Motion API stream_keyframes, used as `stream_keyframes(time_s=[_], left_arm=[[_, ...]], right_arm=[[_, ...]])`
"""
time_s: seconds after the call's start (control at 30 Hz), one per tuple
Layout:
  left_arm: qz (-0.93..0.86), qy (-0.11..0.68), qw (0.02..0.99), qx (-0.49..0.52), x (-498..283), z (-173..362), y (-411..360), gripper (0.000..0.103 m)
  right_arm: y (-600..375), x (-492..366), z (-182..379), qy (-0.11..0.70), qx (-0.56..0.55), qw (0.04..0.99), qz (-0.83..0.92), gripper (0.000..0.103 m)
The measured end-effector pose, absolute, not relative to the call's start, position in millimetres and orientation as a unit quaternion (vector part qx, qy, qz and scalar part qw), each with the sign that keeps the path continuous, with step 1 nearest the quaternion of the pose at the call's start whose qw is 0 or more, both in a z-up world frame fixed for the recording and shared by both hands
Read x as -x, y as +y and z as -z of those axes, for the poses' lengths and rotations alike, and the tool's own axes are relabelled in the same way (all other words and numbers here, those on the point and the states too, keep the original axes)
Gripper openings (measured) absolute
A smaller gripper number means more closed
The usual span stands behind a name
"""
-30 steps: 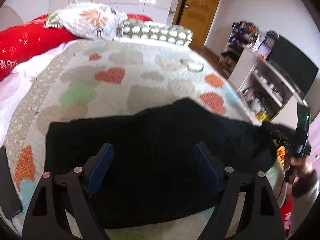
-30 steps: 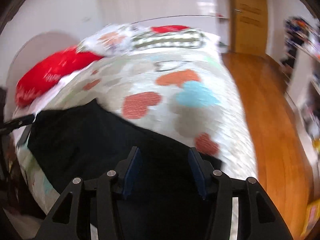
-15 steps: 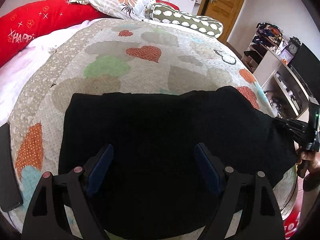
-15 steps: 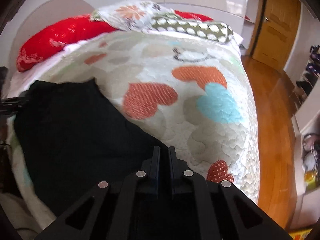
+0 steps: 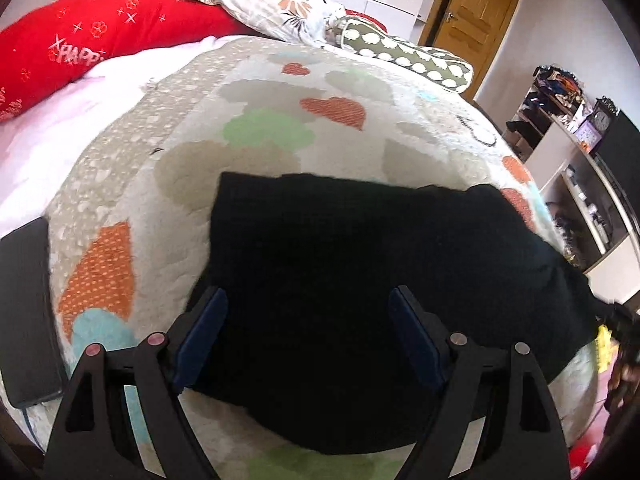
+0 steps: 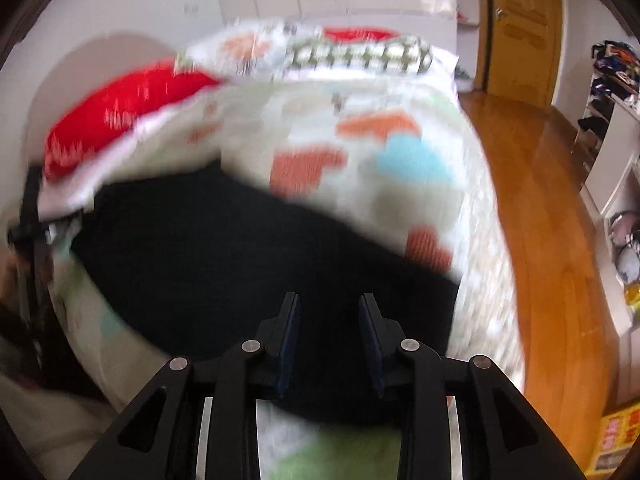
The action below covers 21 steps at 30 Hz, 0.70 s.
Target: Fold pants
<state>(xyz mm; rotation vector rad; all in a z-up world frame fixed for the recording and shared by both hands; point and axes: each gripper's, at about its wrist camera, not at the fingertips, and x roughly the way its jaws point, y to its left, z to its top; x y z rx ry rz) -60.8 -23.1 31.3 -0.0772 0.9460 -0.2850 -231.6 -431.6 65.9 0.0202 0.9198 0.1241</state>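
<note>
Black pants (image 5: pixel 360 264) lie folded in a wide band across the near part of the heart-patterned quilt (image 5: pixel 280 128). My left gripper (image 5: pixel 310 320) hangs open over their near-left portion, its blue pads (image 5: pixel 202 332) wide apart and off the cloth. The right wrist view is blurred. There the pants (image 6: pixel 240 248) run from the bed's right edge toward the left. My right gripper (image 6: pixel 330 320) is over their right end with its jaws opening. Dark cloth shows in the gap, but the pads do not press on it. The left gripper (image 6: pixel 32 232) shows at the far left edge.
A red pillow (image 5: pixel 80 48), a floral pillow (image 5: pixel 280 0) and a green spotted bolster (image 5: pixel 408 60) lie at the head of the bed. A black flat device (image 5: pixel 24 312) rests on the bed's left edge. Wooden floor (image 6: pixel 540 200) and a shelf unit (image 5: pixel 580 184) are to the right.
My left gripper sank and shifted toward the pants' left end, still open. My right gripper shut half a second ago, and its jaws stand apart again now.
</note>
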Motion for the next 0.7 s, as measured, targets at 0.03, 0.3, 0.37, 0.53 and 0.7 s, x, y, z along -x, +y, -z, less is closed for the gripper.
stream_keyframes(time_s=[0.03,0.3,0.37,0.53,0.7], left_arm=[[0.129,0.454,0.881,0.028,61.3,-28.3,-22.1,0.083],[0.129,0.438,0.888,0.063,78.9,-54.2,-5.2,0.083],[0.132,0.433,0.89,0.059,78.0,-59.1,-10.2,0.083],[0.097,0.438,0.893,0.037,51.4,-49.6,-23.2,0.083],[0.057,0.489,0.869,0.043,15.4,-18.8,-16.1,0.085]], right_arm=[[-428.6,236.5,-51.4,0.459,0.006,0.887,-0.053,0.03],[-398.7,234.5,-74.3,0.423,-0.053,0.899,-0.096,0.046],[-374.9,224.2,-78.2,0.414,-0.048,0.901,-0.125,0.049],[-315.1,195.0,-65.5,0.418,-0.028,0.891,-0.176,0.049],[-287.1,200.5,-34.1,0.445,0.014,0.877,-0.179,0.05]])
